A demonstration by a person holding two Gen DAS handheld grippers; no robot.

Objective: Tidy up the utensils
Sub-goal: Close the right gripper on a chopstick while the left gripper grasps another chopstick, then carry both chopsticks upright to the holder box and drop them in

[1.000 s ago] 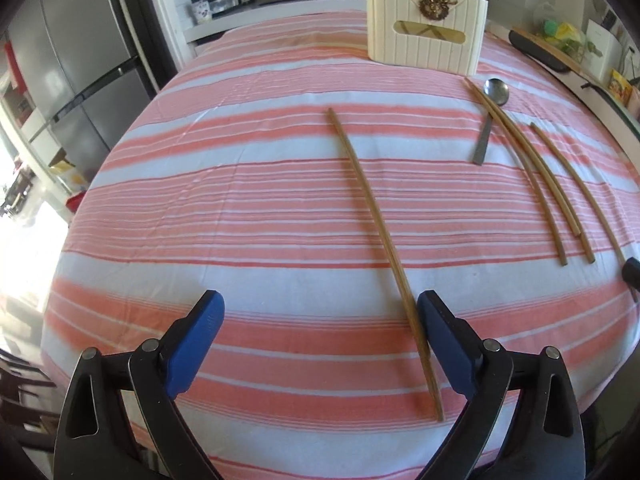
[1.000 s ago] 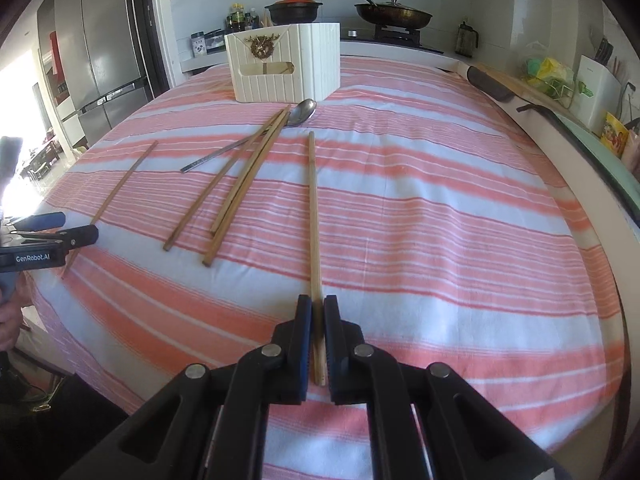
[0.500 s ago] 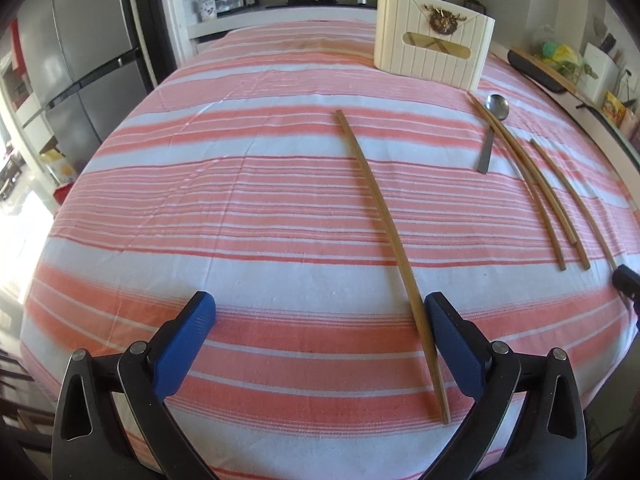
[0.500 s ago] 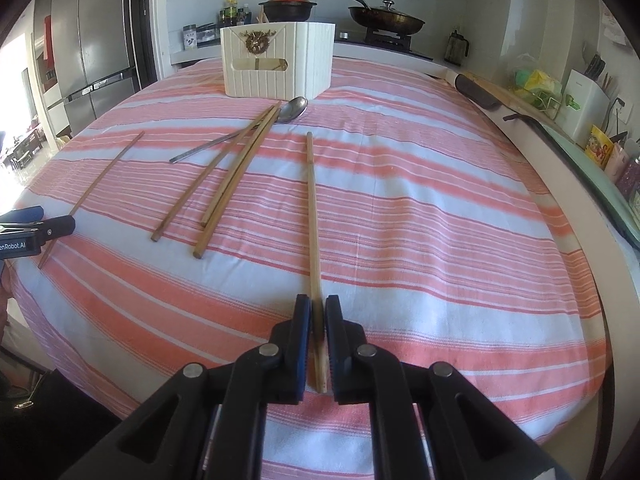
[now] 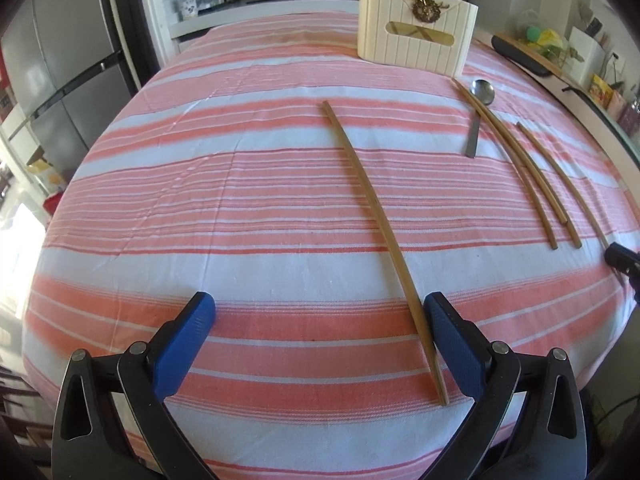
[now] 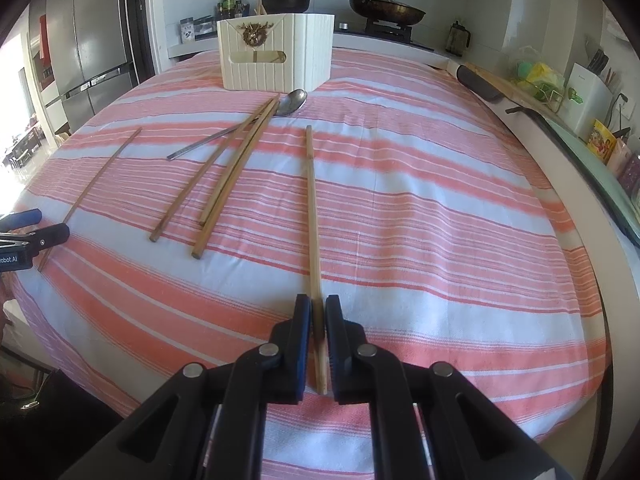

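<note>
Chopsticks lie all over the striped desk (image 5: 168, 184), so most of the tidying is not done yet. The white holder (image 6: 276, 56) stands at the far end. Through its little window you can see a few sticks inside, so some may be put away already.

The right gripper (image 6: 318, 344) has its fingers (image 6: 301, 344) squeezed tight on the near end of one chopstick (image 6: 312, 208). The rest of that stick points away toward the holder. I think it has just been grabbed and has to go in the holder next.

The left gripper (image 5: 320, 344) has its fingers (image 5: 182, 340) spread wide and holds nothing. Another chopstick (image 5: 372, 216) lies right beside its right finger, near enough to be the next pick.

Between the two sticks lie three more chopsticks (image 6: 224, 176) and a spoon (image 6: 294, 101), close to the holder. So five sticks and a spoon are left to put away, by my count.
</note>
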